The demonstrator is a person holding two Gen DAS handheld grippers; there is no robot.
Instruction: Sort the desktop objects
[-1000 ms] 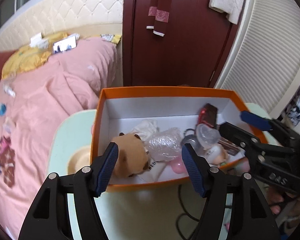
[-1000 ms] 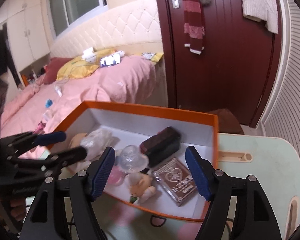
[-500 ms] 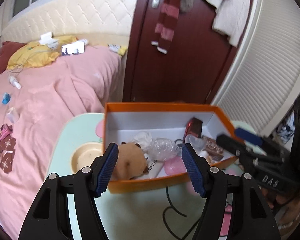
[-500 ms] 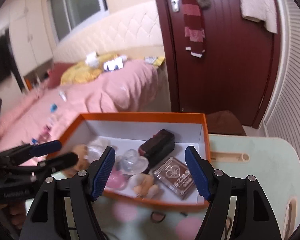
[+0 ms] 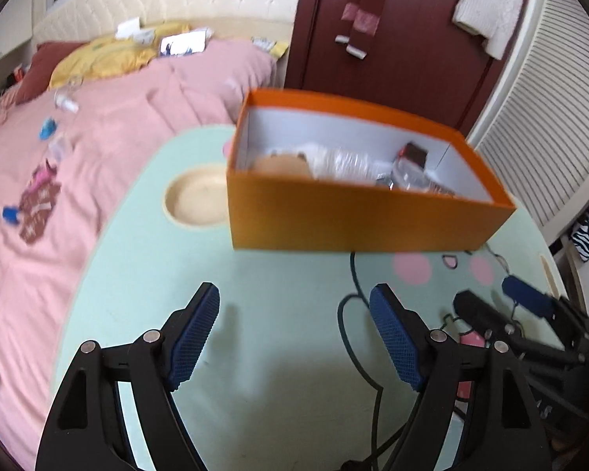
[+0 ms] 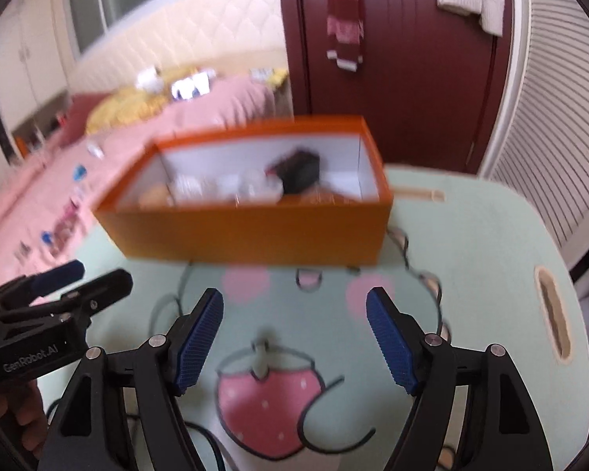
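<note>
On the mint-green table (image 5: 278,337), seen from the left wrist camera, the left gripper (image 5: 294,333) hangs with its two blue-padded fingers (image 5: 194,337) spread wide apart and nothing between them, only bare tabletop with a black cartoon outline and pink cheek spots printed on it. Beyond the fingertips, well apart from them, stands the orange box (image 5: 357,219), open at the top with a white inside. Several things lie in it: a brown plush toy (image 5: 280,163) toward the left end, a crumpled clear wrapper (image 5: 347,161) in the middle, and a dark red case (image 5: 414,153) toward the right end; the rest is too blurred to name. Just left of the box, a round wooden dish (image 5: 198,200) is set into the table. At the lower right edge the right gripper (image 5: 502,302) shows, its fingers apart. A pink bed (image 5: 110,129) lies beside the table on the left. From the right wrist camera, the right gripper (image 6: 294,337) also stands wide open and holds nothing, above a pink strawberry drawing (image 6: 271,404) on the table (image 6: 471,243). The orange box (image 6: 251,231) sits ahead, blurred, with a dark case (image 6: 300,167) against its far wall. The left gripper (image 6: 86,278) reaches in from the left edge, fingers parted.
</note>
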